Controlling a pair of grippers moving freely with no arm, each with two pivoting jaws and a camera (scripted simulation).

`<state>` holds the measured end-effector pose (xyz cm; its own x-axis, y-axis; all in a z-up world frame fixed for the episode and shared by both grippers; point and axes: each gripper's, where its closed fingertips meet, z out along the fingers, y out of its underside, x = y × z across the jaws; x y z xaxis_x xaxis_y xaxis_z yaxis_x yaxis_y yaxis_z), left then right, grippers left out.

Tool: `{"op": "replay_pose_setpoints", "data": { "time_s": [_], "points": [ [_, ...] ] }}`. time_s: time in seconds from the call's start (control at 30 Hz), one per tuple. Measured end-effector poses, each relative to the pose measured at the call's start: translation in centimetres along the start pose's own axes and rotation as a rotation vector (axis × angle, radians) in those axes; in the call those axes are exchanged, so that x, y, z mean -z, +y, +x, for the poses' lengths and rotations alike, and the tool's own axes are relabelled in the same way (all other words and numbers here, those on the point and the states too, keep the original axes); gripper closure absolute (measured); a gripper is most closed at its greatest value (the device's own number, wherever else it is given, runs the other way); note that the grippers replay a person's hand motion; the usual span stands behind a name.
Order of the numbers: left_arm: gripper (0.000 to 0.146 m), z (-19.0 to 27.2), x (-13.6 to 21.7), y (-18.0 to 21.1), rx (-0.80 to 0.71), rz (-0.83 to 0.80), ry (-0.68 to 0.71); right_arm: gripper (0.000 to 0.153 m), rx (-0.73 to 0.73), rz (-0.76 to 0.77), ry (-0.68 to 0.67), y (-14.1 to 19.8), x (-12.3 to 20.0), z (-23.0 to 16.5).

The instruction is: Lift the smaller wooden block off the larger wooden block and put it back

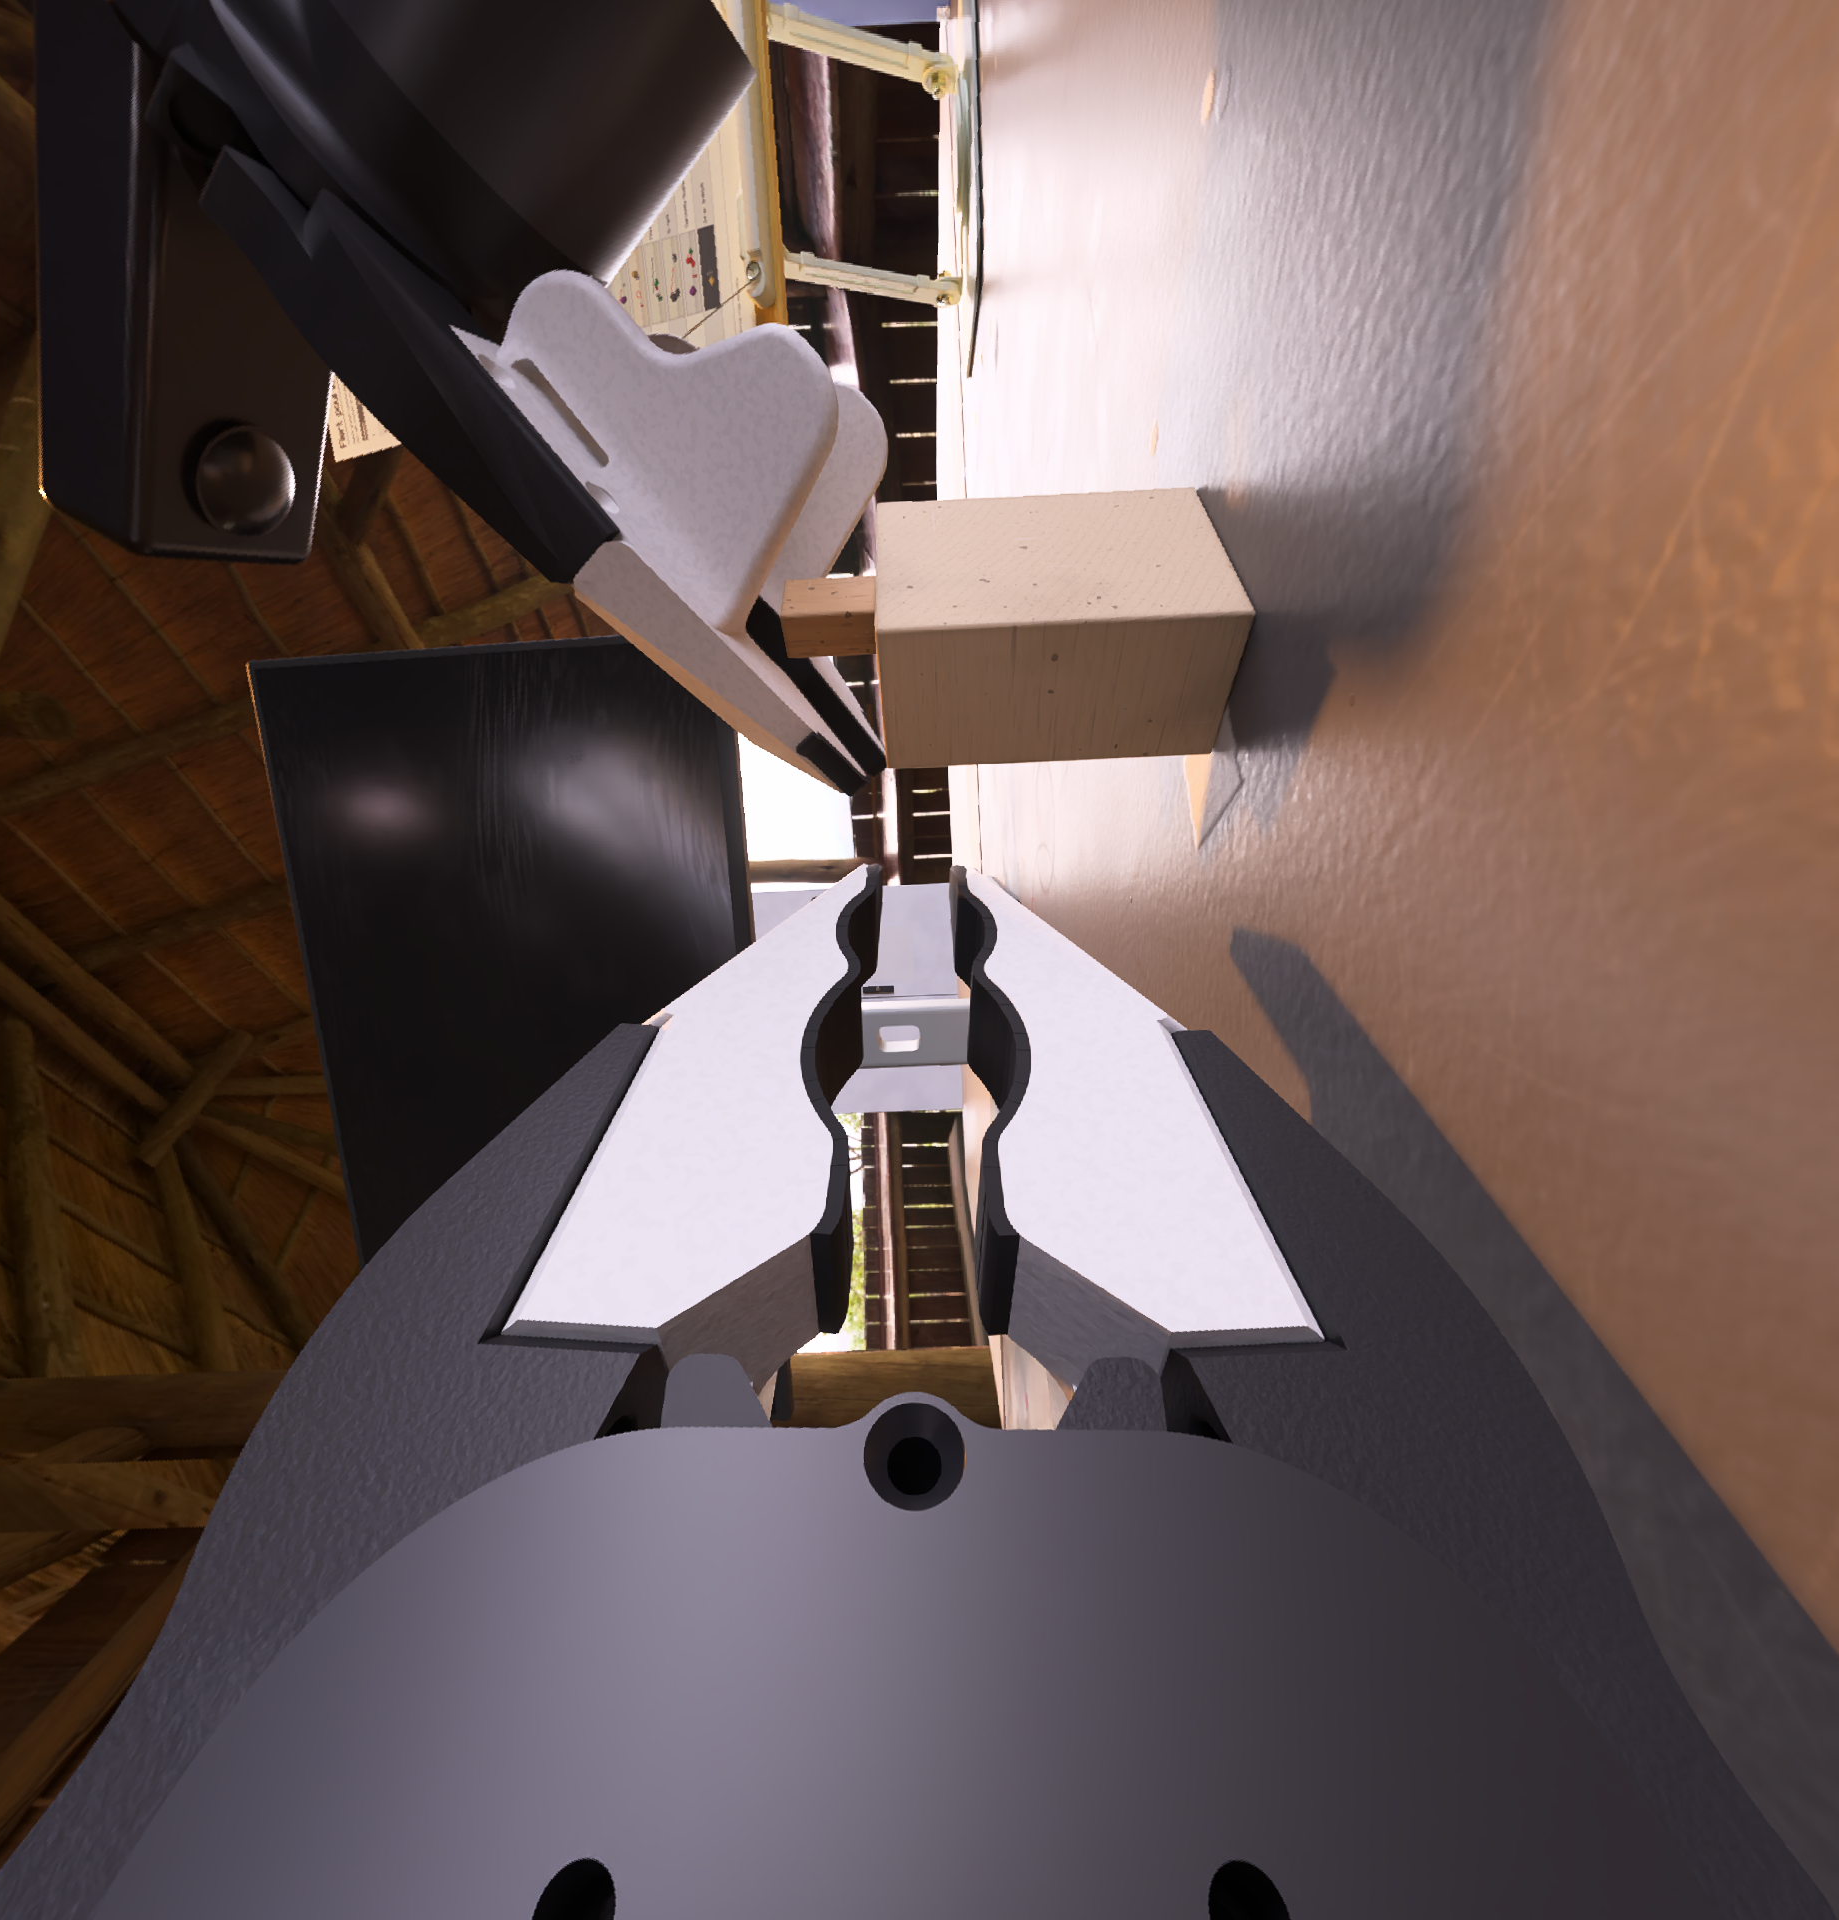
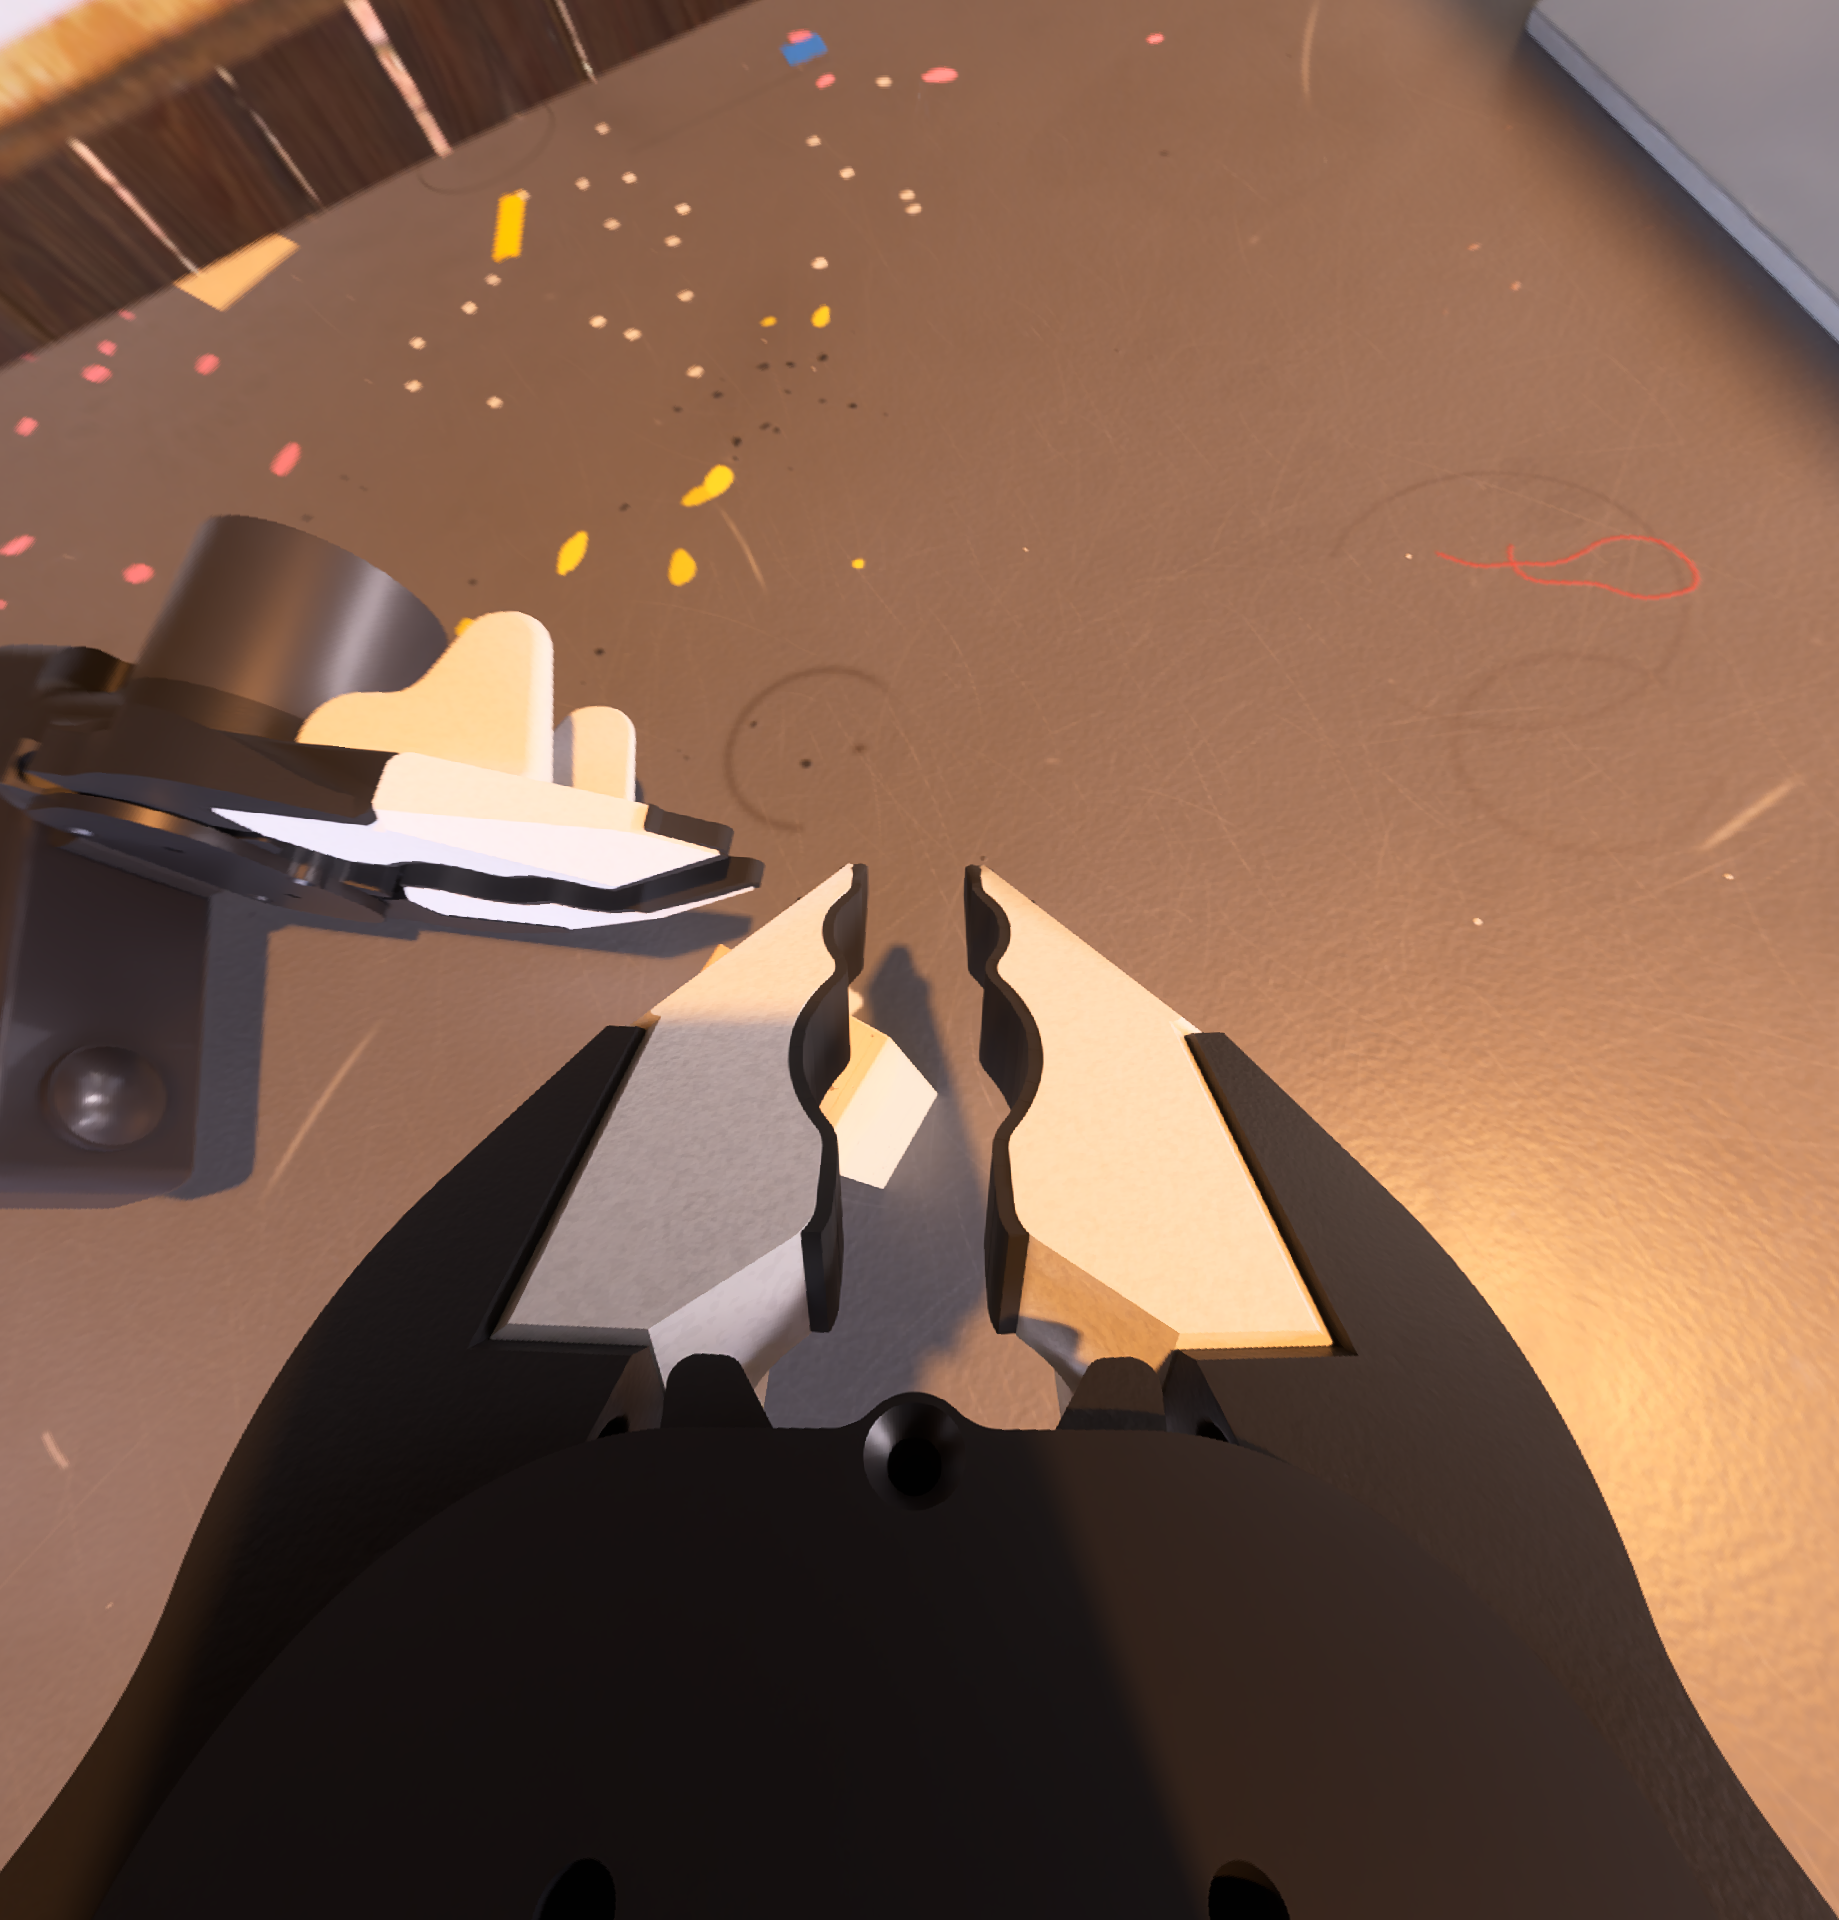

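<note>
In the left wrist view, which is turned sideways, the larger pale wooden block (image 1: 1060,623) stands on the brown table (image 1: 1517,935). The smaller tan block (image 1: 832,618) rests on top of it. My right gripper (image 1: 861,771) hangs right at the smaller block, and one finger covers the block's outer end. In the right wrist view my right gripper (image 2: 915,873) points down, jaws apart. A pale block (image 2: 884,1101) shows between them, close to the left finger and clear of the right one. My left gripper (image 1: 915,883) is open and empty beside the blocks. It also shows in the right wrist view (image 2: 743,852).
A black upright panel (image 1: 510,914) and a grey box (image 1: 904,1039) stand beyond the blocks. The table (image 2: 1206,727) bears coloured specks and a red scribble (image 2: 1580,566). A grey slab (image 2: 1725,156) lies at its far right, and the table edge runs along the upper left.
</note>
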<state>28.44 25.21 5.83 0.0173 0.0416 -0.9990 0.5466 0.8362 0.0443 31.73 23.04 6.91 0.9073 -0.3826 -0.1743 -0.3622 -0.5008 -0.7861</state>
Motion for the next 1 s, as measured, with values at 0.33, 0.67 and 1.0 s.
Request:
{"op": "replay_pose_setpoints", "data": {
  "time_s": [0.33, 0.67, 1.0],
  "points": [
    [0.134, 0.2, 0.1, -0.4, -0.067, 0.013, -0.002, 0.118, 0.054, -0.059, 0.071, 0.3, -0.5, -0.4],
    [0.134, 0.2, 0.3, -0.8, -0.078, 0.042, -0.007, 0.116, 0.076, -0.119, 0.036, 1.0, -0.1, -1.1],
    [0.133, 0.0, 1.4, -2.2, -0.031, 0.211, -0.018, 0.107, 0.442, 0.031, -0.280, -0.5, 3.1, -3.8]
  ]
}}
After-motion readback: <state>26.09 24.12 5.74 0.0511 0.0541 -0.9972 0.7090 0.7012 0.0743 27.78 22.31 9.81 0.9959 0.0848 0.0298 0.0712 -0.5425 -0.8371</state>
